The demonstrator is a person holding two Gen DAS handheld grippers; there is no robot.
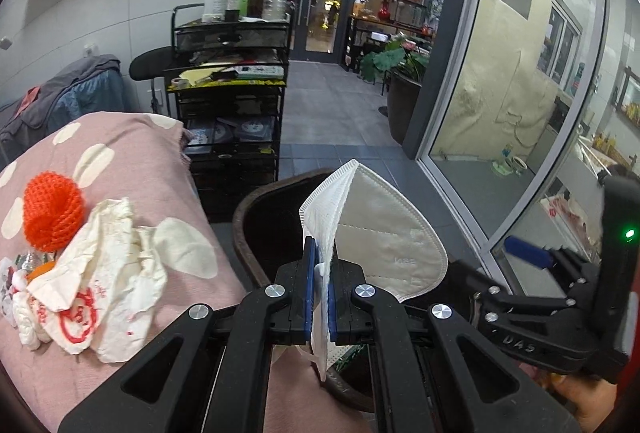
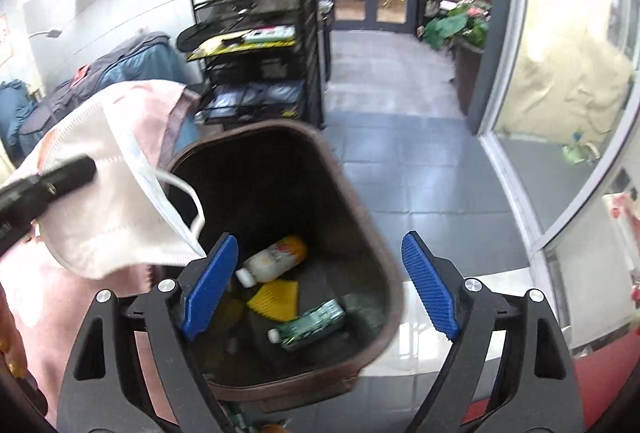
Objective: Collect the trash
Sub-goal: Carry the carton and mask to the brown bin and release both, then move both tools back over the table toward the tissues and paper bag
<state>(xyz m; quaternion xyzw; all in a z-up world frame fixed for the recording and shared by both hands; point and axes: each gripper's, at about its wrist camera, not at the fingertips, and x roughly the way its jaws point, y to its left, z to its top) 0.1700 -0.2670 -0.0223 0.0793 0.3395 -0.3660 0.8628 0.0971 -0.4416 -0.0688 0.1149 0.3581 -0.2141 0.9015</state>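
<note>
White and folded flat, the face mask (image 1: pixel 384 229) is pinched along its seam edge between the blue pads (image 1: pixel 309 285) of the left claw (image 1: pixel 320 289), whose jaws are pressed together on it. The mask hangs over the open mouth of the brown trash bin (image 2: pixel 362 201), its ear loop (image 2: pixel 192 197) dangling across the near rim.

Right claw (image 2: pixel 320 285) is spread wide with nothing between its blue pads (image 2: pixel 430 285), poised above the bin. Down inside lie a pale bottle with an orange-yellow end (image 2: pixel 274 259), a yellow ridged piece (image 2: pixel 276 299) and a green bottle (image 2: pixel 310 323).

Beside the bin, on the left, stands a surface covered with a pink cloth with pale spots (image 1: pixel 132 153). On it rest an orange mesh ball (image 1: pixel 50 213), crumpled white paper with red print (image 1: pixel 108 265) touching the ball, and some small wrappers (image 1: pixel 16 273) at the far left edge. Behind stands a black wire cart (image 1: pixel 232 85) carrying bottles on top.
</note>
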